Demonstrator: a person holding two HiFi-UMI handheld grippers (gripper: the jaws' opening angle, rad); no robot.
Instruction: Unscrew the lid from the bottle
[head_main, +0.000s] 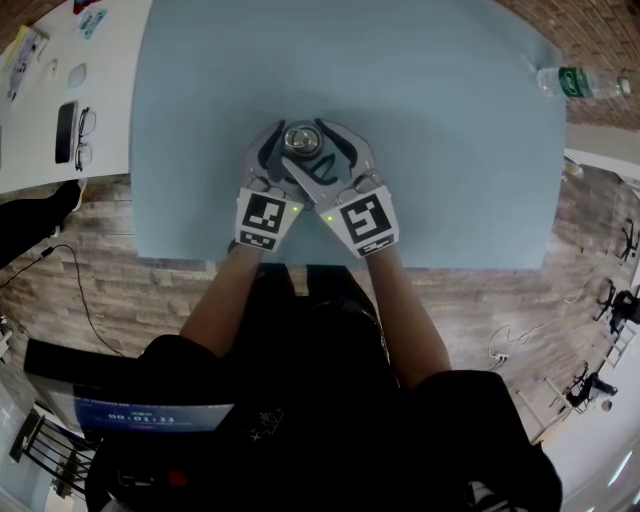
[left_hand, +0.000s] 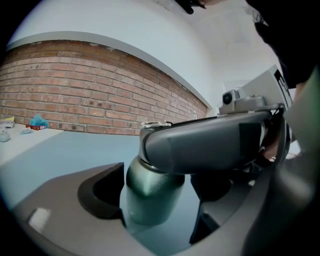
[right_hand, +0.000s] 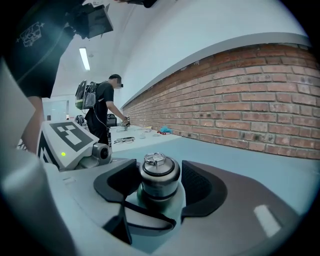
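A dark green metal bottle (left_hand: 150, 192) stands upright on the blue table (head_main: 400, 90), near its front edge. Its silver lid (head_main: 301, 138) has a small ring on top (right_hand: 154, 160). My left gripper (head_main: 290, 152) is shut on the bottle's body, low down (left_hand: 156, 202). My right gripper (head_main: 312, 148) crosses over it and is shut on the lid, its dark pads (right_hand: 200, 187) pressed to both sides. In the left gripper view, one grey finger of the right gripper (left_hand: 210, 142) hides the lid.
A clear plastic water bottle (head_main: 580, 83) lies at the table's far right corner. Glasses (head_main: 83, 137) and a dark case (head_main: 66, 130) rest on a white table at the left. A person (right_hand: 102, 112) stands far back by the brick wall (right_hand: 240, 110).
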